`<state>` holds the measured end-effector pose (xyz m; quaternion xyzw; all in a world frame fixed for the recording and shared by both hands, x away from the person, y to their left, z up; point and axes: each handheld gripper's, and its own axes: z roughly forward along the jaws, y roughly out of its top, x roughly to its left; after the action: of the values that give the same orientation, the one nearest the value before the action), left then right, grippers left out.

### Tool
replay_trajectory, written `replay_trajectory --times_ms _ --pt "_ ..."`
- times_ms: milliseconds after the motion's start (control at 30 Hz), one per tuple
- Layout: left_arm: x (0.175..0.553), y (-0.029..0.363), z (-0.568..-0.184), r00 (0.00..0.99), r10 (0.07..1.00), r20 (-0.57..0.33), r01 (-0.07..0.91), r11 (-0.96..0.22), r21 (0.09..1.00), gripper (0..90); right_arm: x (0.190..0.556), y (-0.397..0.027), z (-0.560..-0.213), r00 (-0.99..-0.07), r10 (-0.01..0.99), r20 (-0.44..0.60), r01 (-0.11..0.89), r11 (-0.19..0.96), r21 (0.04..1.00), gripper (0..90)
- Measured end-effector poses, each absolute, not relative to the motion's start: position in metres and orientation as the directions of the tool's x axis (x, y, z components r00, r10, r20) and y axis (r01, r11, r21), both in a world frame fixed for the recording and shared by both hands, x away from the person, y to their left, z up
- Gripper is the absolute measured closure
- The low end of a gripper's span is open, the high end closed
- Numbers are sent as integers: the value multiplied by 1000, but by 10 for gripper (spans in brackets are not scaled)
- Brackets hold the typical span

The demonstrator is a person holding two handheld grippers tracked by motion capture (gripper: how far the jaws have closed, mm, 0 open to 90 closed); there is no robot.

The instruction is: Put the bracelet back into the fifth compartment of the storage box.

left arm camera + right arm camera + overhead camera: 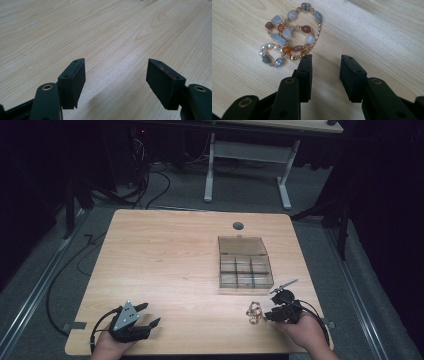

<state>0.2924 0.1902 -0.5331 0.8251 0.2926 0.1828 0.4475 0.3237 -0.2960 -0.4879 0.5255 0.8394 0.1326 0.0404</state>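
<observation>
The light wooden surface (170,265) has much free room in the middle and left. A clear plastic box with small compartments (245,265) stands open near the right edge. The left claw (145,316) rests spread and empty. The right claw (325,72) is spread, just beside the coiled bracelet of grey, orange and pearl beads (290,35) near the front edge. The bracelet looks light, limp and slippery; pinching one strand seems best.

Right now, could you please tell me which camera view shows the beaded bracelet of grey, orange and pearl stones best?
The right gripper view: the beaded bracelet lies coiled on the wooden table just beyond the right gripper, each bead distinct. The high view shows it as a small pale cluster. The left gripper view shows bare tabletop.
</observation>
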Motion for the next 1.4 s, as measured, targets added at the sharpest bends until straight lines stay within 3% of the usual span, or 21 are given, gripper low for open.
replay_trajectory --times_ms 433,700,933,1267,1400 --pt "293 190 -533 763 645 40 321 -431 843 322 329 -288 -486 -477 876 66 871 462 168 593" --pt "293 190 -533 763 645 38 323 -430 843 322 331 -276 -482 -517 852 88 851 500 160 370" --pt "292 191 -533 763 646 36 322 -427 845 322 335 -258 -487 -545 835 83 834 528 162 280" --pt "292 191 -533 762 647 36 323 -426 845 322 342 -241 -494 -568 822 37 816 557 154 263" --pt "292 191 -533 762 647 35 323 -426 845 322 342 -237 -494 -588 809 -12 798 583 154 313"
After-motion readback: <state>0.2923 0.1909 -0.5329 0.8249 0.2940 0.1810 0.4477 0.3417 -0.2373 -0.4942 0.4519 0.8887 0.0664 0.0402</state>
